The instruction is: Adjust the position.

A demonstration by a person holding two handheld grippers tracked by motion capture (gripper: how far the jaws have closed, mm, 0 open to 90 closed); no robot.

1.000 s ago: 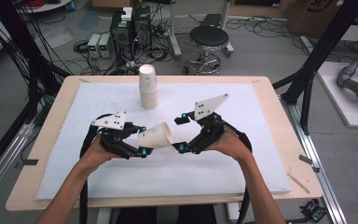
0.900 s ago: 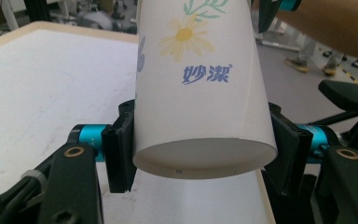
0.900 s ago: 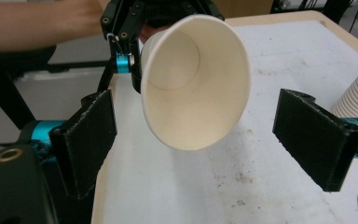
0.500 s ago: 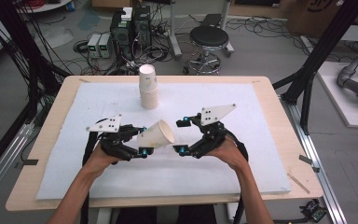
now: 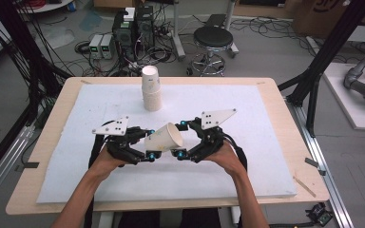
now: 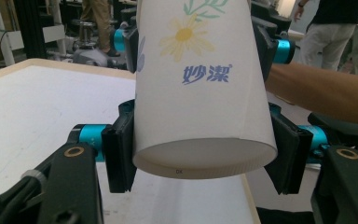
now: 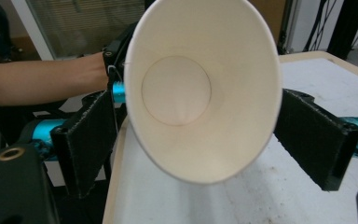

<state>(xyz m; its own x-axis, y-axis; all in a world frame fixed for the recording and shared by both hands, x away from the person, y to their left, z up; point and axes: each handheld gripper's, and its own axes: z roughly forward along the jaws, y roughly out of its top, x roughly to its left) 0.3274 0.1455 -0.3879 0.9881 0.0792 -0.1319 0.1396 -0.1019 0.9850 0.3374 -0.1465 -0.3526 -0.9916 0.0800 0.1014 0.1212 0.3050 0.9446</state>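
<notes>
Above the near middle of the table (image 5: 275, 95), the left gripper (image 5: 148, 144) clamped the paper cup (image 5: 165, 137) by its base, tilting the mouth toward the right gripper (image 5: 182, 139), whose wide jaws flanked the rim without pressing, apparently for a handover.

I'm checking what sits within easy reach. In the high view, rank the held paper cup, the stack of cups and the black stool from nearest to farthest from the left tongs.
1. Paper cup: clamped in the left tongs, mouth toward the right tongs.
2. Stack of cups: upright on the table's far side.
3. Black stool: on the floor beyond the table.
</notes>
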